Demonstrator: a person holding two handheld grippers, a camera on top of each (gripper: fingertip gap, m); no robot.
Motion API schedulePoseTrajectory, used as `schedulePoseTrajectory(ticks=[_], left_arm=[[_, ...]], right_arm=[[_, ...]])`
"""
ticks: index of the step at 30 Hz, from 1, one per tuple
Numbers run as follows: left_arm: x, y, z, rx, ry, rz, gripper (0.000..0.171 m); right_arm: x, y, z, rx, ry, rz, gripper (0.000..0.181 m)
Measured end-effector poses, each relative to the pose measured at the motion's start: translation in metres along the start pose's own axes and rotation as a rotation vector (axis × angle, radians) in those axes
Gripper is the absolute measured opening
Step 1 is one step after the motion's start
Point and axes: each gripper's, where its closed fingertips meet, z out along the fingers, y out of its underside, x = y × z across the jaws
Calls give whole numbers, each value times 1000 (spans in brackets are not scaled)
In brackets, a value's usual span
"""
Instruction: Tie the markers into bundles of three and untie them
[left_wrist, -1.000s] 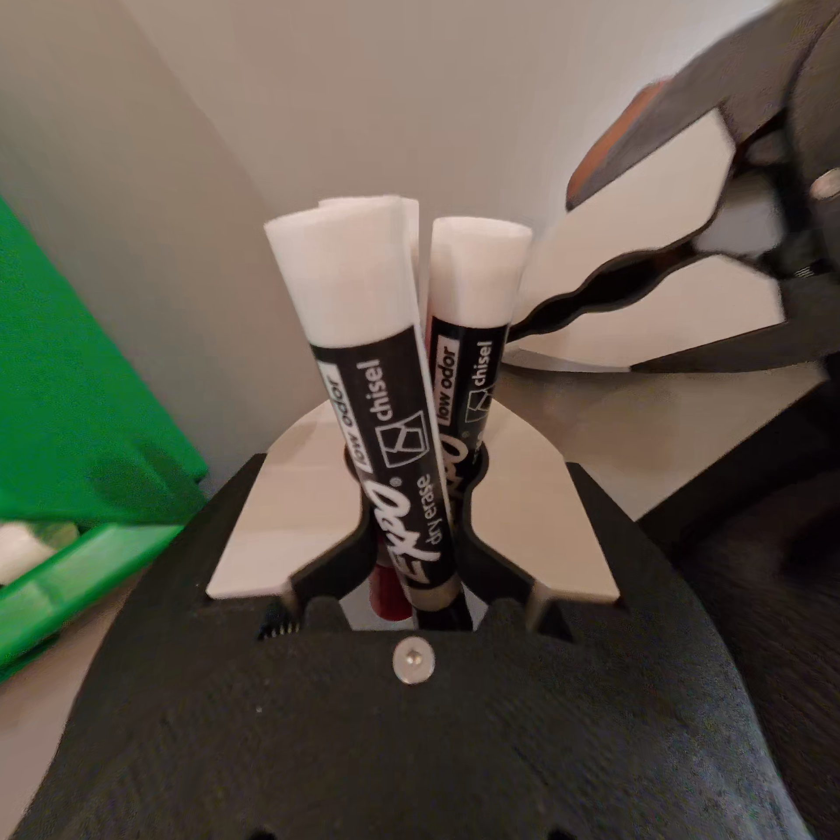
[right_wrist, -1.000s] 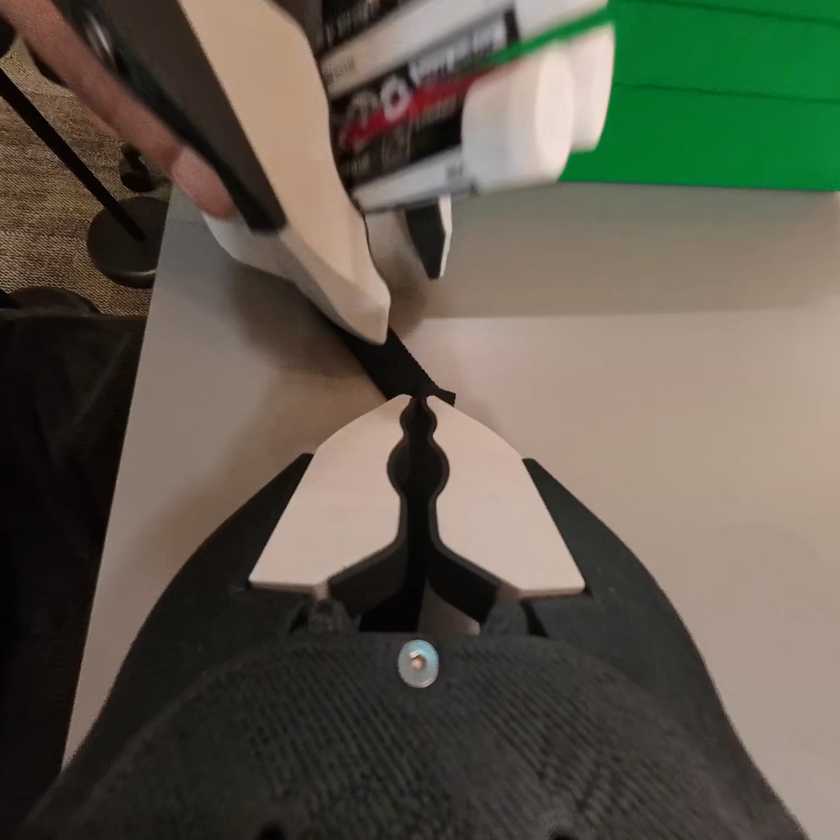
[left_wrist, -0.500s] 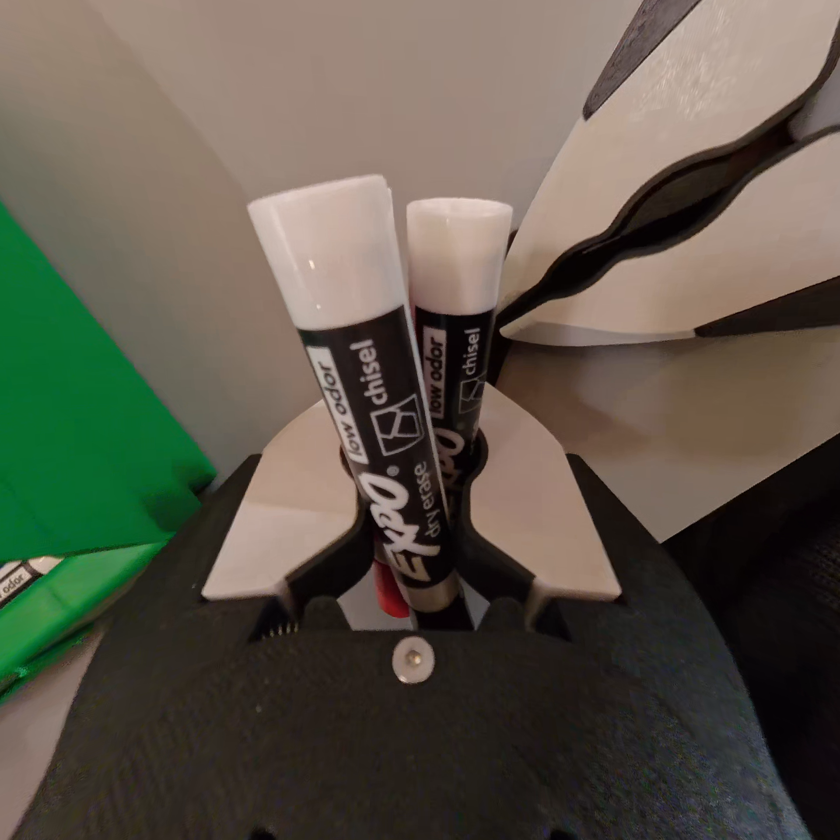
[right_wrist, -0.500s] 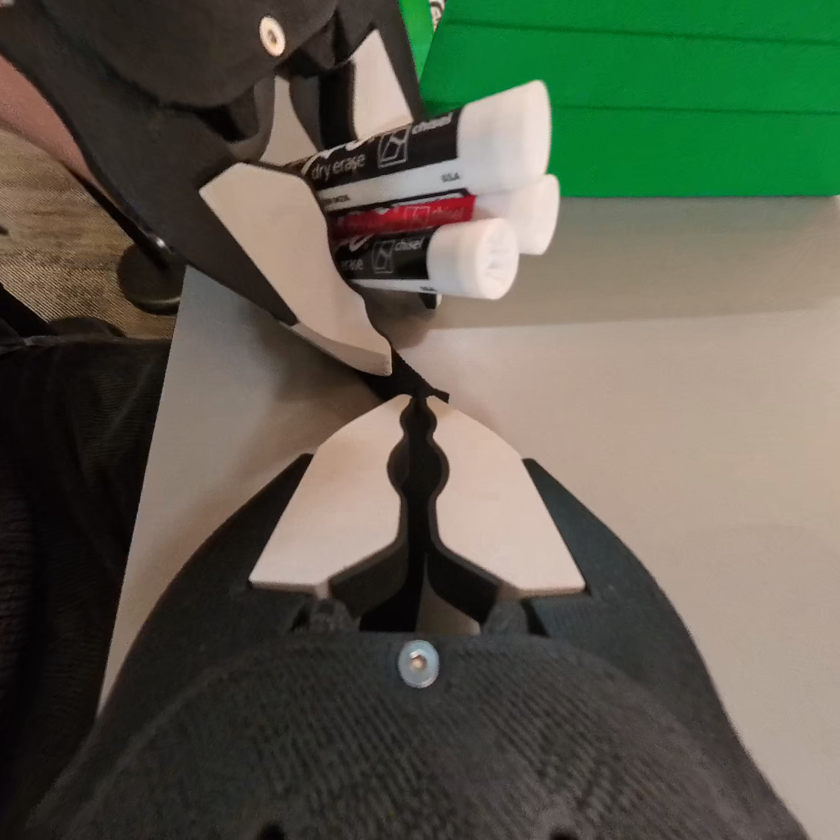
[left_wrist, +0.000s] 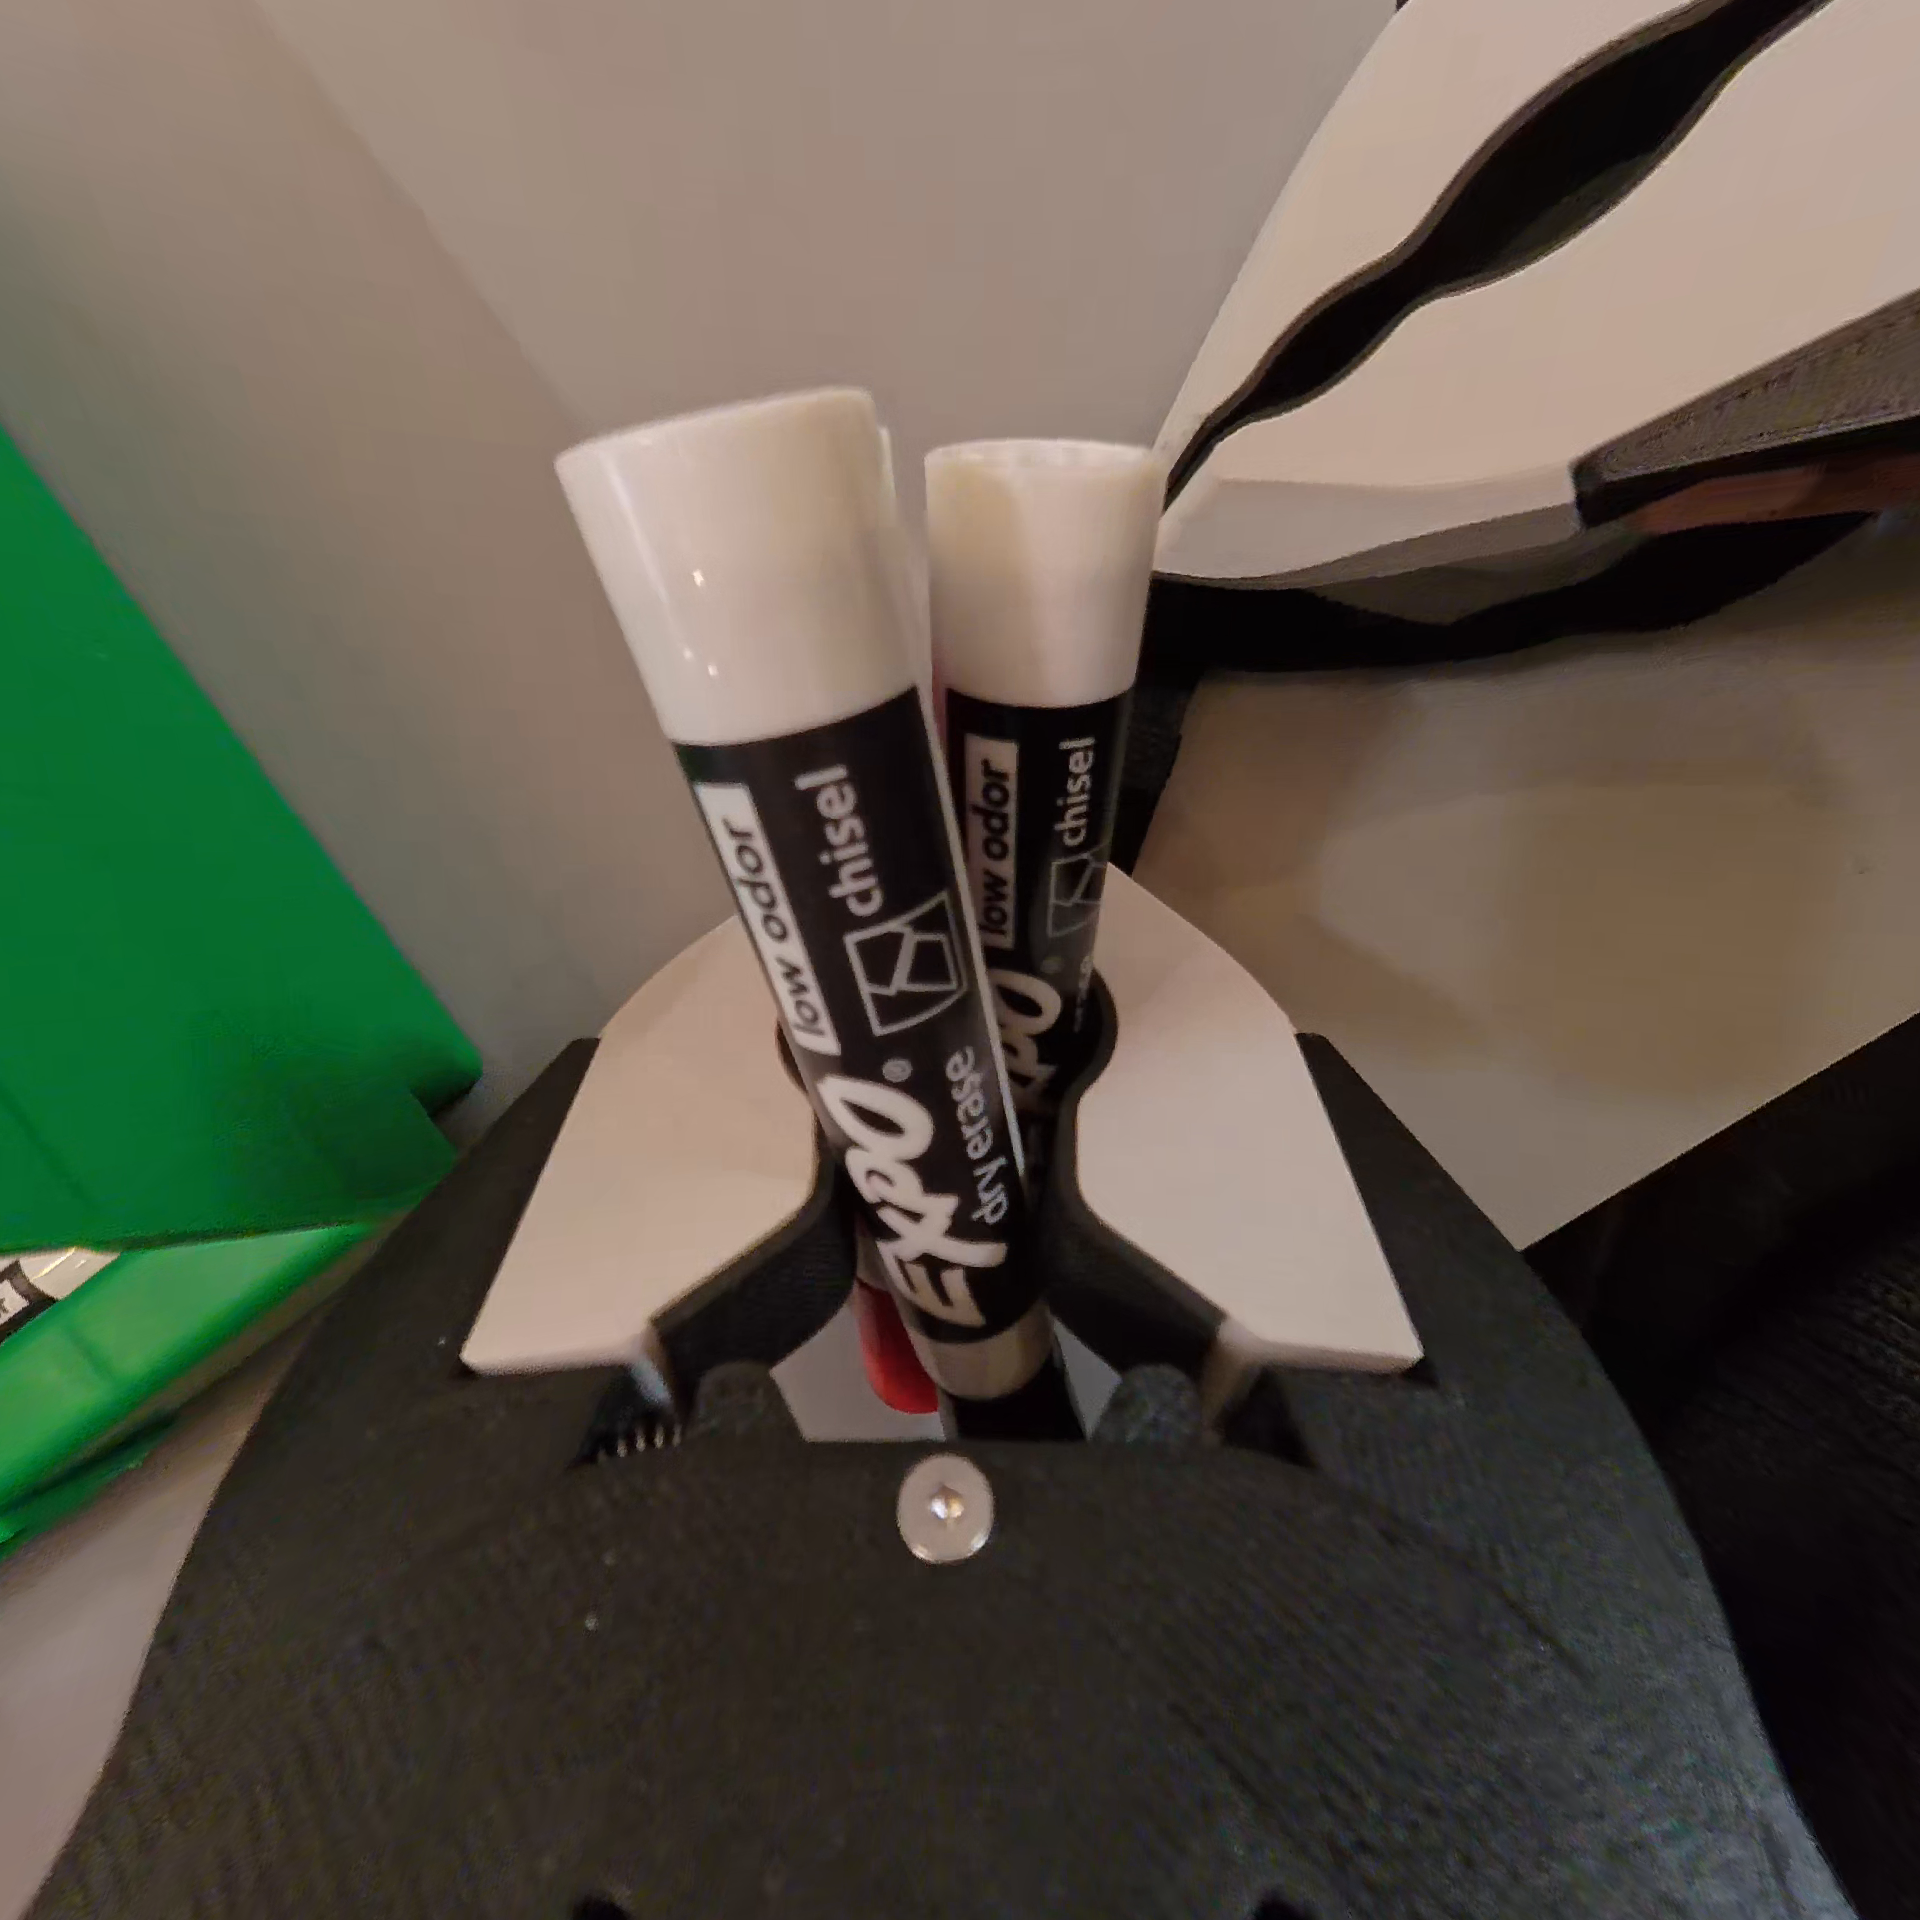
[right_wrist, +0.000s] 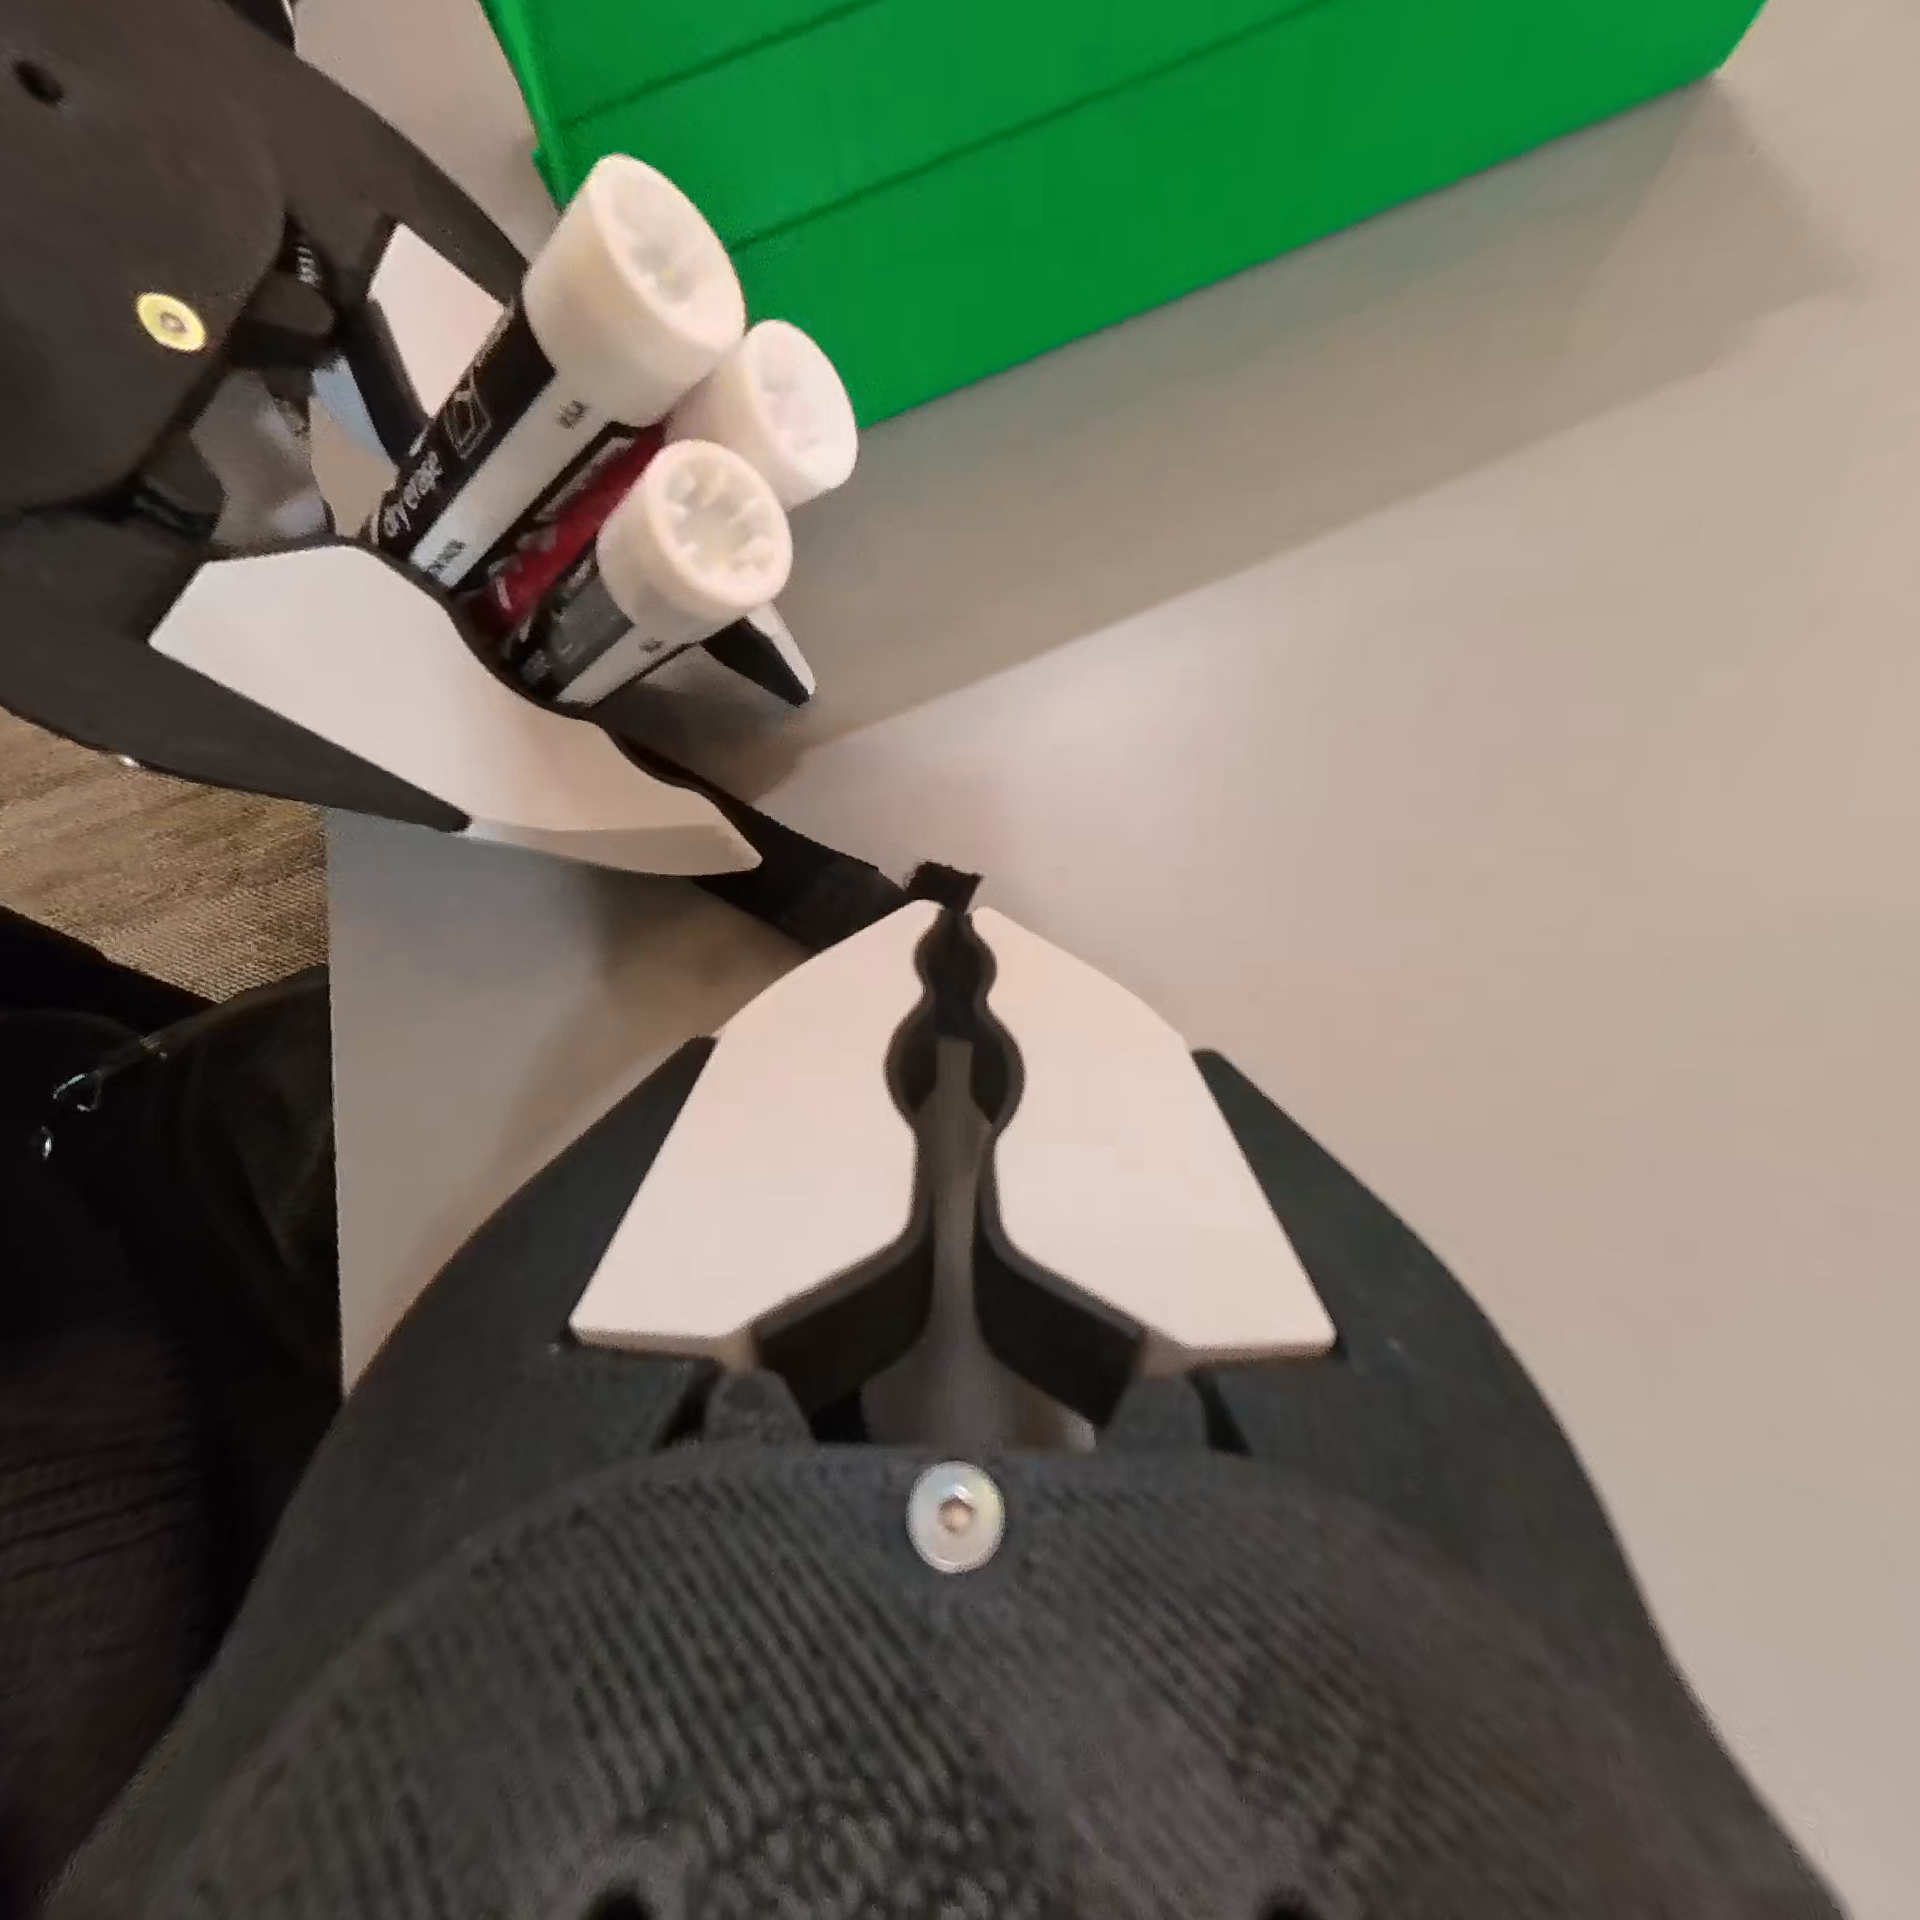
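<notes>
Three markers (left_wrist: 831, 831) stand bundled between the left gripper (left_wrist: 940, 997) fingers, their ends jutting well past the fingertips. A strap (right_wrist: 821, 894) runs from that bundle to the right gripper (right_wrist: 951, 914), pinched at its fingertips, over the table (right_wrist: 1455, 831). Boxes (right_wrist: 1091, 187) sit beyond both grippers' fingers, left of the left pair.

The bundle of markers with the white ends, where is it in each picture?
Left wrist view: the bundle of markers stands in the middle, clamped between the left gripper fingers, white ends up.
Right wrist view: the same bundle is at upper left, ends facing the camera, three white ends showing.
Shared landmark: the green box, left in the first, top in the second.
</notes>
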Motion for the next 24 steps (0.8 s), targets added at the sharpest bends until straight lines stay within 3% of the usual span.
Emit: schedulePoseTrajectory(ticks=[14,15,17,18,19,21,22,24], left_arm=[[-2,-2,2,5,-12,-19,47],[-2,-2,2,4,-12,-19,47],[-3,0,1,-1,-9,-24,47],[-3,0,0,3,-10,-28,47],[-3,0,0,5,-10,-29,47],[-3,0,0,-9,-12,-28,46],[-3,0,0,-11,-11,-28,46],[-4,0,0,-6,-12,-31,46]], right_arm=[[13,-1,1,3,105,54,0],[19,0,1,-7,164,39,0],[74,5,-26,-21,568,-97,0],[88,14,-36,-41,613,-95,0],[87,15,-40,5,522,-1,0],[76,-7,-55,230,305,187,0],[69,-16,-63,309,212,221,0],[53,-29,-70,373,144,127,0]])
